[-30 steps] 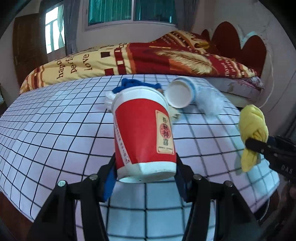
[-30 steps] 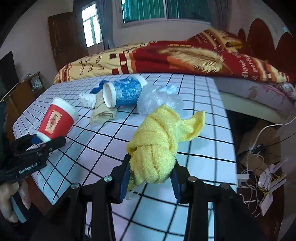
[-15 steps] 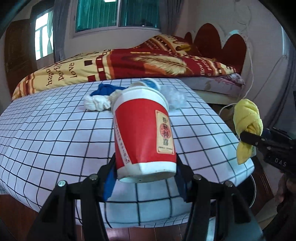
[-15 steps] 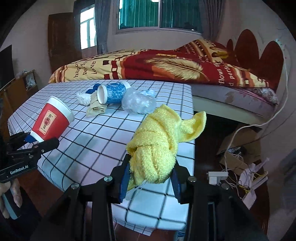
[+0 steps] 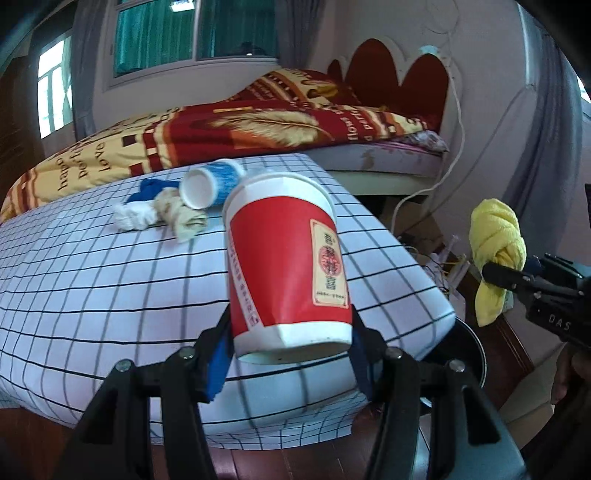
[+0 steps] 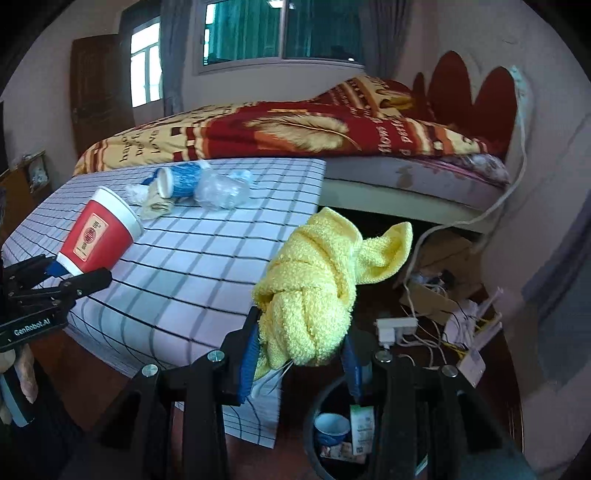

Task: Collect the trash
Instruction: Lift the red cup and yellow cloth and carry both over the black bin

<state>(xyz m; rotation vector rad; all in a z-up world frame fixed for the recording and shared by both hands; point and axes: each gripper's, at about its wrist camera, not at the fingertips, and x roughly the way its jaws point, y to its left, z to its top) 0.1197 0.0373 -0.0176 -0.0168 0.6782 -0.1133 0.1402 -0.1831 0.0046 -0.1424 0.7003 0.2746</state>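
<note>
Home bedroom: a bed (image 6: 369, 147) with patterned blanket (image 5: 258, 129), padded headboard (image 5: 399, 81), curtained window (image 6: 280, 33).

A red-and-gold quilt (image 6: 295, 129) covers the bed (image 6: 424, 181), with what looks like a power strip (image 6: 397, 326) on the floor

Left gripper (image 5: 291, 343) tilted down, jaws clamped on red cup (image 5: 286, 258) base, hovering past table (image 5: 110, 288) edge. Right gripper (image 6: 299, 354) also angled down, off the table's corner, jaws pinching yellow cloth (image 6: 314, 291). Bare fingers (image 6: 26, 373) wrap the left grip handle, low beside table.
</note>
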